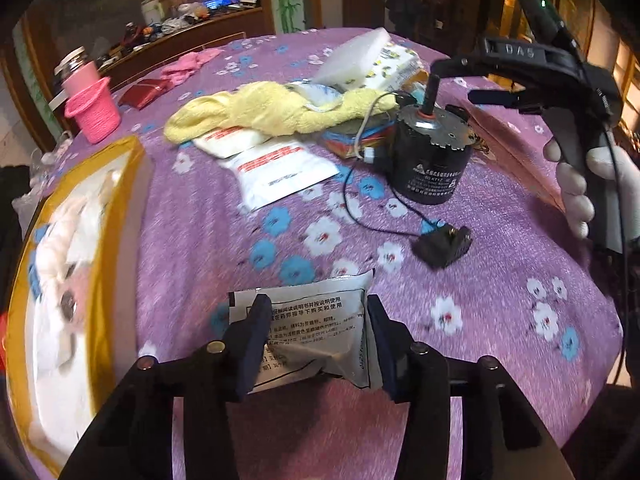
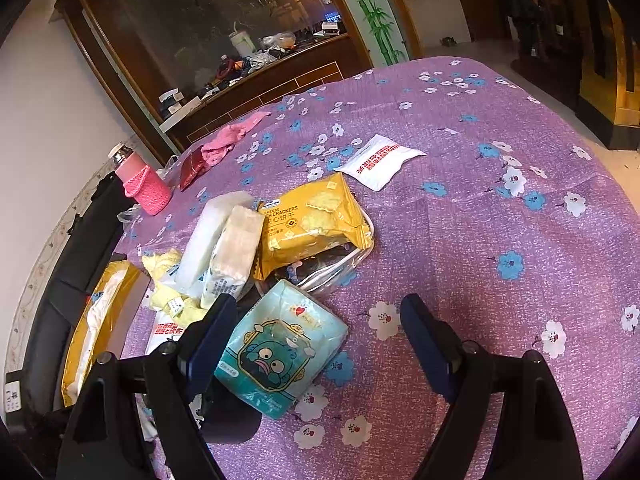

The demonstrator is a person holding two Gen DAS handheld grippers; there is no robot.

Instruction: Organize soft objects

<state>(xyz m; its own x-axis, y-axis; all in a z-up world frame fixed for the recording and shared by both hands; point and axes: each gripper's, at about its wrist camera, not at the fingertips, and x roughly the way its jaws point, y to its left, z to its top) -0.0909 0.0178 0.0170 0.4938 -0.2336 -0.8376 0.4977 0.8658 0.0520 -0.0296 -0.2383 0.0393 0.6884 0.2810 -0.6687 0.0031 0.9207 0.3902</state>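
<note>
I'm looking down my left gripper (image 1: pixel 316 320): a white sachet (image 1: pixel 316 332) printed with black Chinese text sits between the fingers, low on the purple floral tablecloth (image 1: pixel 500 248). Whether the pads press it, I cannot tell; there is a sliver of gap on the right side. No earlier view to compare.

Readable writing: "DAS" on the right gripper (image 1: pixel 516 92), held by a gloved hand (image 1: pixel 576 188). The black motor (image 1: pixel 430 152) has a label too small to read. Two white packets (image 1: pixel 276 168) carry red print.

On the right wrist view, my right gripper (image 2: pixel 320 336) stands spread wide over a teal tissue pack (image 2: pixel 280 348) with a cartoon face, not pinching it. Behind it, a yellow bag (image 2: pixel 312 224) reads "CHEESE... CRACKERS".

Room: a wood-framed glass partition (image 2: pixel 208 32), a cluttered counter (image 2: pixel 256 68), bamboo wall art (image 2: pixel 372 8).
</note>
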